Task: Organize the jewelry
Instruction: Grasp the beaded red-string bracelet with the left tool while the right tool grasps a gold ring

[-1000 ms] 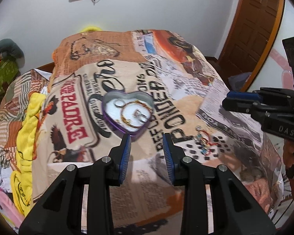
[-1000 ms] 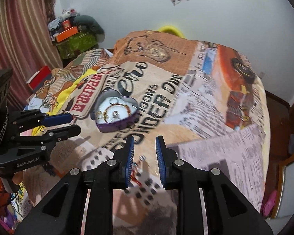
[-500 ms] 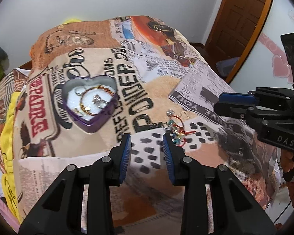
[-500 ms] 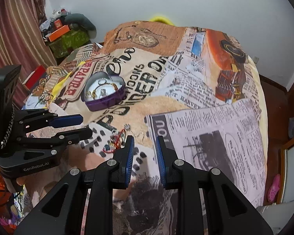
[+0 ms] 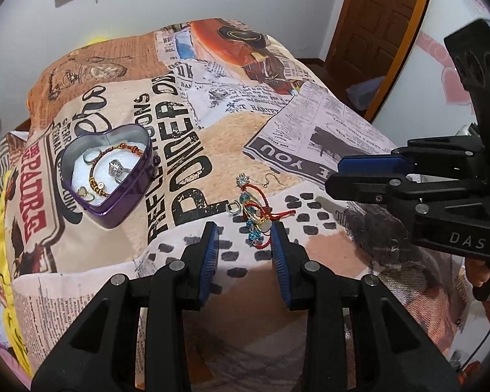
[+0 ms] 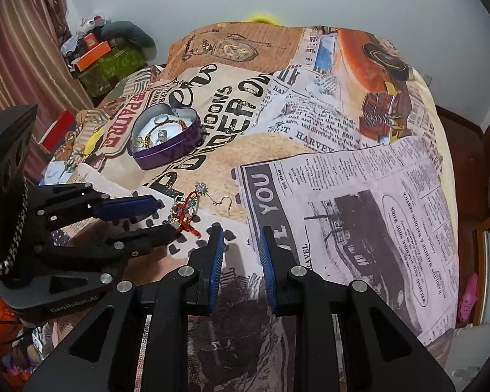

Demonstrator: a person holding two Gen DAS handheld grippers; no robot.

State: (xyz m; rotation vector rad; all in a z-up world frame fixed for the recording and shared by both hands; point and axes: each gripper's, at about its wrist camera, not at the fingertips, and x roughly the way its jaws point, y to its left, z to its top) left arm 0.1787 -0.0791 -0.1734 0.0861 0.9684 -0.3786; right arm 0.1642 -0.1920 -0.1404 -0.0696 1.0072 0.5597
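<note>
A purple heart-shaped tin sits on the printed bedspread, with rings and a gold bracelet inside; it also shows in the right wrist view. A loose pile of jewelry, red cord with blue beads and rings, lies on the spread right of the tin, and a hook earring lies just behind the pile. My left gripper is open just short of the pile, whose near end is close to its right fingertip. My right gripper hovers open and empty over the spread, to the right of the pile.
The bedspread covers a bed that drops off at the right toward a wooden floor and door. Yellow cloth and clutter line the left side. Boxes are stacked by a striped curtain.
My left gripper has swung right and down, from in front of the heart tin to the loose jewelry pile. My right gripper has sunk closer to the bedspread. Both openings look unchanged.
</note>
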